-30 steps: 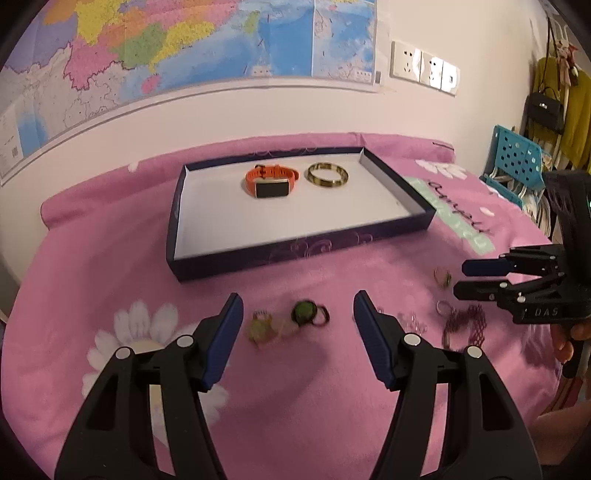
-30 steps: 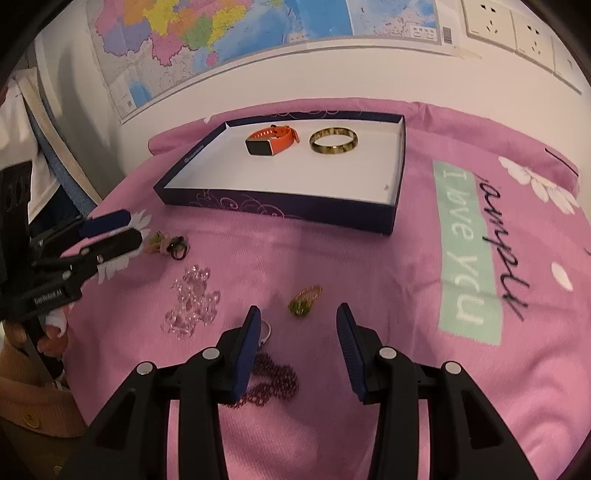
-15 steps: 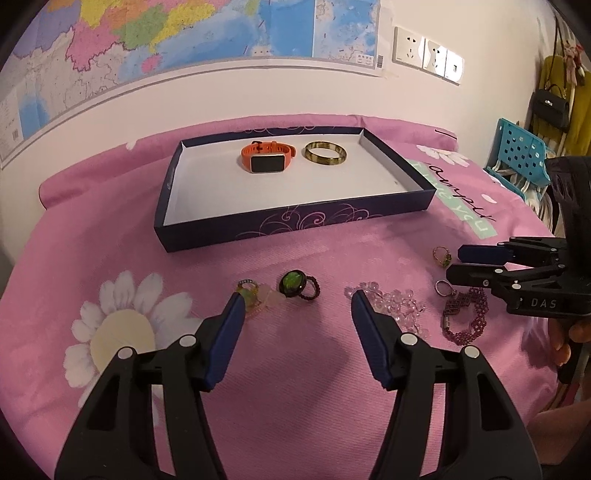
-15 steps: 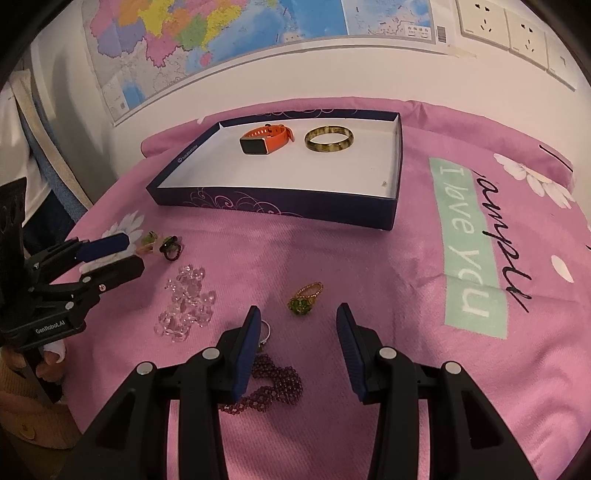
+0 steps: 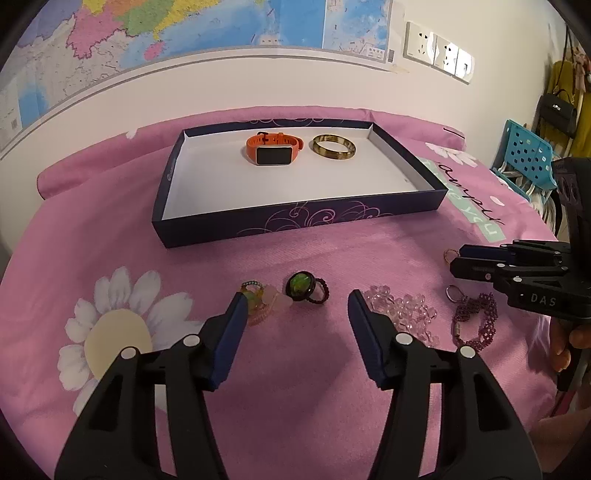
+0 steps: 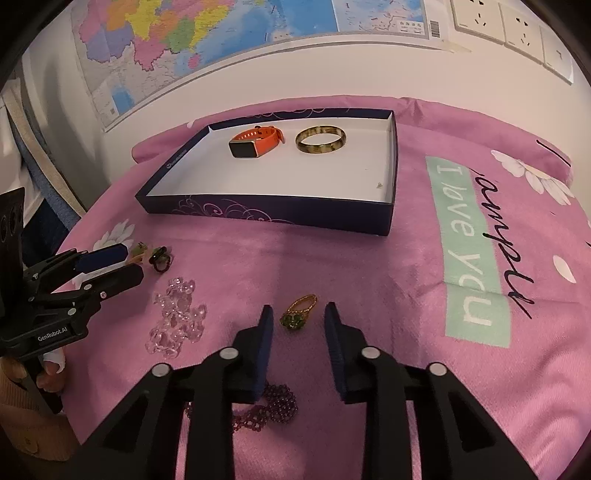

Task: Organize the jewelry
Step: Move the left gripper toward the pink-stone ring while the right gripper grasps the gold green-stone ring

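Nearest, the right gripper (image 6: pixel 298 319) has just been narrowing its jaws around a gold-and-green ring (image 6: pixel 298 314), not yet pinched; the left gripper (image 5: pixel 295 308), half-open and closing, holds nothing near the green-stone ring (image 5: pixel 301 286). Crystal beads (image 6: pixel 177 317) and a purple bracelet (image 5: pixel 474 321) remain on the pink bedspread (image 5: pixel 332 251). Beyond, the box (image 5: pixel 295 218) holds only watch (image 5: pixel 273 149) and bangle (image 5: pixel 333 147), below a wall map (image 5: pixel 184 29).

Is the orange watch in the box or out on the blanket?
In. The orange watch lies on the white floor of the box, beside the gold bangle.
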A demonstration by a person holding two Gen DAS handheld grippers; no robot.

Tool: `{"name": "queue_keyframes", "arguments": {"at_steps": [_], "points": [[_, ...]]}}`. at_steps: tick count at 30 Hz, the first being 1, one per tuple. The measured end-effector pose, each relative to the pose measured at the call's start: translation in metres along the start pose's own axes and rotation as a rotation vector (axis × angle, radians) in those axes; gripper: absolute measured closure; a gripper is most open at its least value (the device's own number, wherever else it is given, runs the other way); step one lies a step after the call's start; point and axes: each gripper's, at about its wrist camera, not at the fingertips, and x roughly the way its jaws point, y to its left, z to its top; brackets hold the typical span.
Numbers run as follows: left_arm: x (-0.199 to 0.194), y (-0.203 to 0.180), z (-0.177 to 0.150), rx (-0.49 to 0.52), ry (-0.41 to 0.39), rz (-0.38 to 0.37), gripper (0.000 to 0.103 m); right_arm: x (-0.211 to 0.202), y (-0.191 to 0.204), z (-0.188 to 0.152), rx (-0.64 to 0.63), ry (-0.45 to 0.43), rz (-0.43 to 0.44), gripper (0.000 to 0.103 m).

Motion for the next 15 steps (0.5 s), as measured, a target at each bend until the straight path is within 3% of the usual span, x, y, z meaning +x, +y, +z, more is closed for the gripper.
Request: {"name": "queue_keyframes", "arguments": {"at_steps": [8, 15], "points": [[0.006, -0.001, 0.008, 0.017, -0.004, -0.006, 0.058, 0.001, -0.002, 0.000, 0.000, 0.004, -0.010, 0.089], [0.011, 0.001, 0.017, 0.043, -0.004, -0.008, 0.064, 0.001, -0.004, 0.000, -0.003, 0.005, -0.007, 0.092]]}}
